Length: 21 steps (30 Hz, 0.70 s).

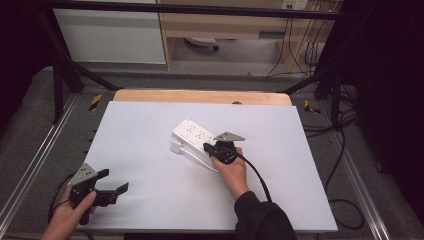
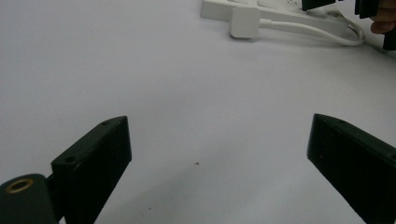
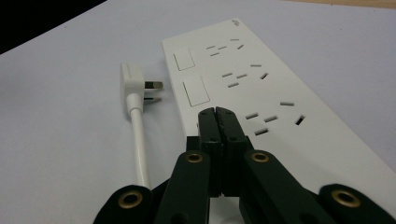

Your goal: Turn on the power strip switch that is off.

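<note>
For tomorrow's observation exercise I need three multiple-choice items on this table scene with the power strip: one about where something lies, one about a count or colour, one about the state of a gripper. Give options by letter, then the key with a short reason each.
1. Where does the plug lie?
A. Pushed into a socket of the strip
B. On the table beside the power strip, prongs toward it
C. Held between the jaws of the left gripper

2. How many rocker switches show on the strip in the right gripper view?
A. Two
B. Four
C. None

3. How do the jaws of the right gripper stand?
A. Wide apart
B. Clamped on the cable
C. Closed together, with nothing between them, over the strip

Key: 1 B, its prongs are bare and lie free of the strip. 2 A, two white rectangles sit along the strip's near edge. 3 C, the tips meet; it is the left gripper that is spread open.
</note>
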Motion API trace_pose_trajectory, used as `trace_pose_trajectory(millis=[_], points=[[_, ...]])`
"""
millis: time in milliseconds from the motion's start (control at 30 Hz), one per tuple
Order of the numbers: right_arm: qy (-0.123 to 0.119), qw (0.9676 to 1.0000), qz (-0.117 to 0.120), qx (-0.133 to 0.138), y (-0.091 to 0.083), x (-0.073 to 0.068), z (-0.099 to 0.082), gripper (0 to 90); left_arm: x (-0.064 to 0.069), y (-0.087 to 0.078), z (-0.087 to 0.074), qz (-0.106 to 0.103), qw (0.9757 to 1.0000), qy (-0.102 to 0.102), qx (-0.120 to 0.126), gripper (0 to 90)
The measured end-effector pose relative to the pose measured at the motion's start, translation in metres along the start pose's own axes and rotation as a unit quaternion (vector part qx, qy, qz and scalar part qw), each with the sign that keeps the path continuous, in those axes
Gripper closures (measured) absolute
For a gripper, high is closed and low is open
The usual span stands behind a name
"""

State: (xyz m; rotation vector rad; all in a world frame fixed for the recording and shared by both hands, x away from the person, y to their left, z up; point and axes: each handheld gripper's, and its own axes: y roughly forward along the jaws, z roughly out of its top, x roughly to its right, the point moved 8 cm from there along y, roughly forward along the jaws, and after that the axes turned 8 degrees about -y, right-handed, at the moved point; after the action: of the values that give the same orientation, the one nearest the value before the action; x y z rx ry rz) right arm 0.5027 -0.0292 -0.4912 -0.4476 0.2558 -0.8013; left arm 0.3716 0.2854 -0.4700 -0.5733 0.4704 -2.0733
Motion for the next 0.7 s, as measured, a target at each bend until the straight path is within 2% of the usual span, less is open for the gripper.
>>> trace_pose_trajectory(millis=[600,700], points=[[-0.004,1.0,0.0,-0.001,0.0018,-0.0017,0.0005,90.0,0.0007,0.0004,-0.0004,-0.002,1.0,-0.002,-0.001,6.5],[-0.012,0.9999,-0.002,0.0,0.0024,-0.0019,0.0007,90.0,0.0007,0.0004,-0.0005,-0.002,1.0,-0.002,-0.001,6.5]])
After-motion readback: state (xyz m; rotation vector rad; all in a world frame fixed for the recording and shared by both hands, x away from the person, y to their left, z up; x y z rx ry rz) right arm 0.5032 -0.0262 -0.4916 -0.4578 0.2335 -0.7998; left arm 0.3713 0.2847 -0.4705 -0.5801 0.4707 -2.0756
